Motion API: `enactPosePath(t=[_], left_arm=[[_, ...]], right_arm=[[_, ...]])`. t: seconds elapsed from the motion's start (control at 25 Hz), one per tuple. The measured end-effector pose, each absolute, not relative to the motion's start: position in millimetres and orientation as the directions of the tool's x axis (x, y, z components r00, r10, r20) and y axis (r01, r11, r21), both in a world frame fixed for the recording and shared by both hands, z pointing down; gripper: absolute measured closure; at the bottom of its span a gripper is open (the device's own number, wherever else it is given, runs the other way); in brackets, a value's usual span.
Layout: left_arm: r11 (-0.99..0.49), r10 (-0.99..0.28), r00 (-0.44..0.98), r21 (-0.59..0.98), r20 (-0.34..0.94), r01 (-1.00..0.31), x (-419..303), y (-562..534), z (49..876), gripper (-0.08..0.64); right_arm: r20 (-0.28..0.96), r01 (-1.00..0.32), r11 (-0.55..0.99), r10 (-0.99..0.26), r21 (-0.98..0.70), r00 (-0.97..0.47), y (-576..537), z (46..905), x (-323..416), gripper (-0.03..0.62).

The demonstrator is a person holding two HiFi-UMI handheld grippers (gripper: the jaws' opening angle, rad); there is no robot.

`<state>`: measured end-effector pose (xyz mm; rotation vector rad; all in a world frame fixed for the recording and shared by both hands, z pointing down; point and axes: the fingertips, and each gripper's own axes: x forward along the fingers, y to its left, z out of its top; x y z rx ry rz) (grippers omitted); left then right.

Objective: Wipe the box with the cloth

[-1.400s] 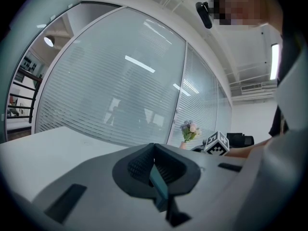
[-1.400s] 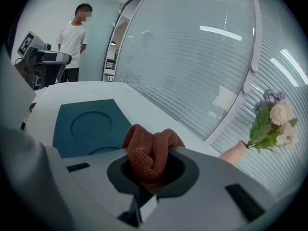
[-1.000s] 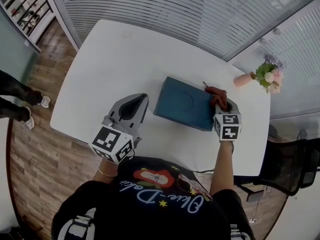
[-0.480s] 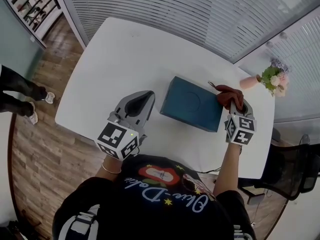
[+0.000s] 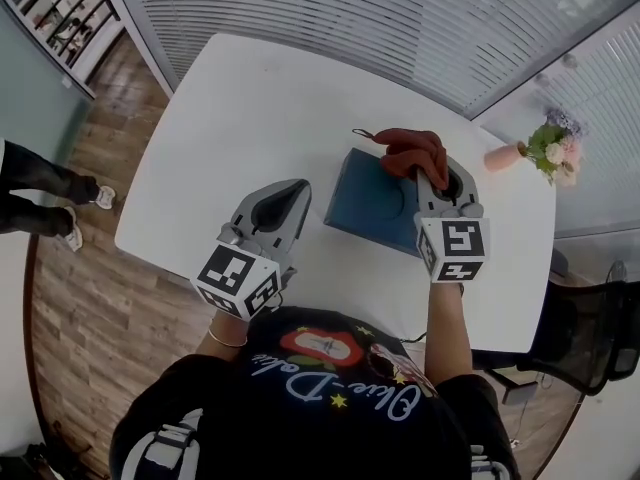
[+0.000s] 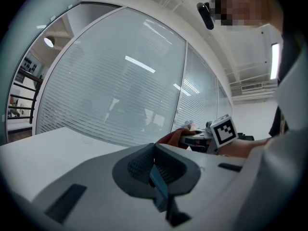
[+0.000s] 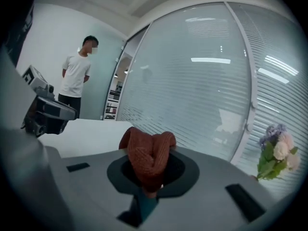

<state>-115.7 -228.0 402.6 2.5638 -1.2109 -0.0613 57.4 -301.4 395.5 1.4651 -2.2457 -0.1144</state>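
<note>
A dark blue box (image 5: pixel 365 206) lies flat on the white table (image 5: pixel 230 108). My right gripper (image 5: pixel 428 175) is over the box's far right part, shut on a bunched red-brown knitted cloth (image 5: pixel 408 151) that rests at the box's far edge. In the right gripper view the cloth (image 7: pixel 150 159) fills the jaws of that gripper (image 7: pixel 153 177), with a strip of the blue box (image 7: pixel 144 205) below. My left gripper (image 5: pixel 297 190) stands just left of the box, shut with nothing in it. In the left gripper view, its shut jaws (image 6: pixel 154 150) point toward the cloth (image 6: pixel 171 137).
A pink vase of flowers (image 5: pixel 545 151) stands at the table's far right corner. A black chair (image 5: pixel 590 338) is beside the table's right end. A person (image 5: pixel 40 193) stands on the wooden floor at left, the same person (image 7: pixel 77 81) showing in the right gripper view.
My right gripper has carried the cloth from the box's right end leftward and away from me, up over the box's far edge. The left gripper has stayed in place.
</note>
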Motion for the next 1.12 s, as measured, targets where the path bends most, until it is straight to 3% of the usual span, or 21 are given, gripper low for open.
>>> enactPosePath(t=[0.44, 0.84, 1.12], left_arm=[[-0.583, -0.769, 0.632, 0.298, 0.097, -0.756, -121, -229, 405, 0.557], [-0.59, -0.763, 0.639, 0.299, 0.099, -0.75, -116, -230, 406, 0.557], [-0.599, -0.755, 0.648, 0.298, 0.1, -0.743, -115, -229, 405, 0.557]], right_arm=[[0.488, -0.686, 0.665, -0.722, 0.295, -0.49, -280, 465, -39, 0.563], [0.598, -0.604, 0.732, -0.647, 0.315, -0.473, -269, 495, -41, 0.565], [0.607, -0.636, 0.703, -0.666, 0.317, -0.433, -269, 497, -19, 0.565]])
